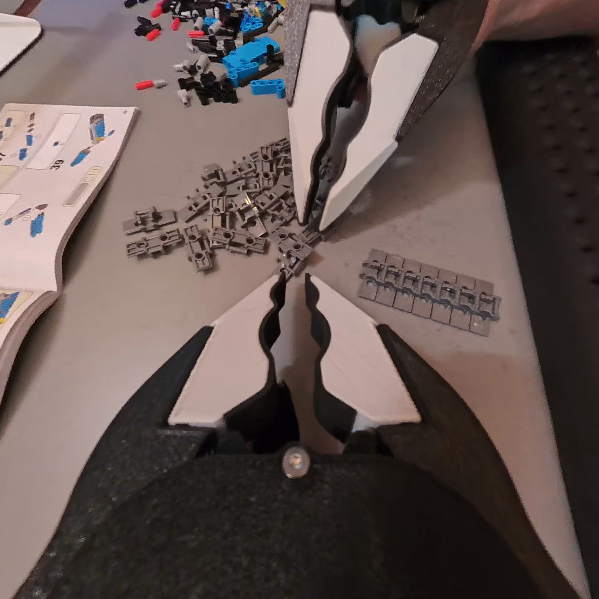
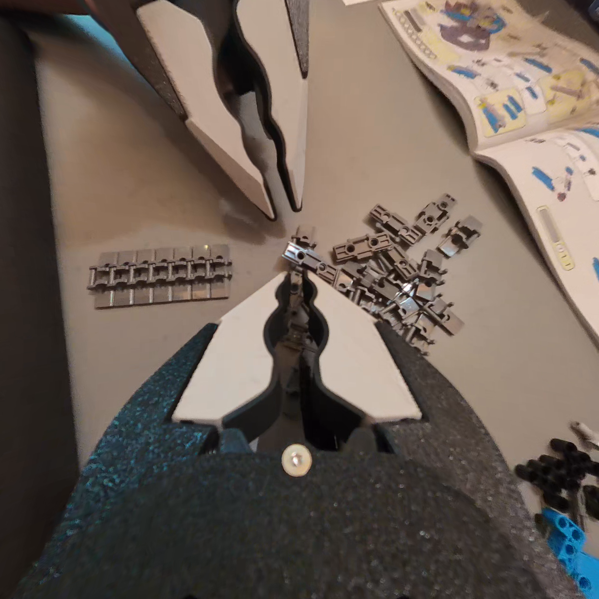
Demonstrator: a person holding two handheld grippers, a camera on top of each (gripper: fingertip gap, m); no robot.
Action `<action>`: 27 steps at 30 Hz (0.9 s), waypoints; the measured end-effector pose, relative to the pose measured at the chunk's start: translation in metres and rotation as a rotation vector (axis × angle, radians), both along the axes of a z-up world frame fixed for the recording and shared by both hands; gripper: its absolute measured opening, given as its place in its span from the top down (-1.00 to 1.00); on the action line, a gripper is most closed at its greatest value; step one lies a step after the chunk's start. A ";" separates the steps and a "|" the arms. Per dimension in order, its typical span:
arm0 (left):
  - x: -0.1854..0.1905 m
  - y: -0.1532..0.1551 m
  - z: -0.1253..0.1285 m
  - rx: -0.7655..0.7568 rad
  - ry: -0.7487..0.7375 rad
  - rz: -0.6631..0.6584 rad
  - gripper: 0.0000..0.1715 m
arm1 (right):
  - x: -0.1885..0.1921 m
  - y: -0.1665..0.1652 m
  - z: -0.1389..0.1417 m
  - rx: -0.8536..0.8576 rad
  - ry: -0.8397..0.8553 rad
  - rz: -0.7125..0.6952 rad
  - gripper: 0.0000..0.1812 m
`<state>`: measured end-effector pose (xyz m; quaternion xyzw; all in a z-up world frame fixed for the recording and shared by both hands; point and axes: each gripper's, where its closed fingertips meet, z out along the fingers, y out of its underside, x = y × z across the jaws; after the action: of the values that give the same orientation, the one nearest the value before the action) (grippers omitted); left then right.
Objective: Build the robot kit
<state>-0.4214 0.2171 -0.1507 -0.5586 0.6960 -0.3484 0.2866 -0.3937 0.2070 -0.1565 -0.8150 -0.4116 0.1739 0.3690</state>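
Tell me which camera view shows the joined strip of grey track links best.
The right wrist view: the joined strip of grey track links lies flat and square-on, left of the right gripper, unobstructed, each link distinct. The left wrist view shows the same strip whole but slanted and more foreshortened, right of the left gripper.

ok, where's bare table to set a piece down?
Bare table lies between the open booklet and the left gripper. A strip is free around the joined track strip. Crowded: the grey link pile, and the mixed parts heap farther off.
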 end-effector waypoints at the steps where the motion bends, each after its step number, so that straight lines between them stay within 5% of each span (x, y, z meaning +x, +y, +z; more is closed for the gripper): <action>1: 0.000 -0.001 0.000 0.007 -0.001 -0.004 0.87 | -0.001 -0.002 -0.002 -0.019 -0.010 0.007 0.88; 7: -0.001 -0.005 -0.009 0.089 0.037 -0.024 0.84 | 0.009 -0.004 -0.012 0.041 -0.154 0.002 0.76; 12: 0.000 -0.004 -0.016 0.135 0.067 -0.020 0.84 | 0.010 -0.004 -0.010 0.010 -0.115 -0.007 0.85; 20: 0.001 -0.002 -0.008 0.131 0.025 0.003 0.84 | -0.006 0.004 0.045 0.071 0.224 -0.015 0.89; 27: 0.008 -0.026 0.068 -0.360 -0.289 -0.023 0.68 | -0.038 0.014 0.111 0.059 0.706 -0.001 0.89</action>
<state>-0.4137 0.1908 -0.0831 -0.5370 0.5805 -0.5468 0.2750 -0.4315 0.2211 -0.0457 -0.6939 -0.2631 0.4326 0.5120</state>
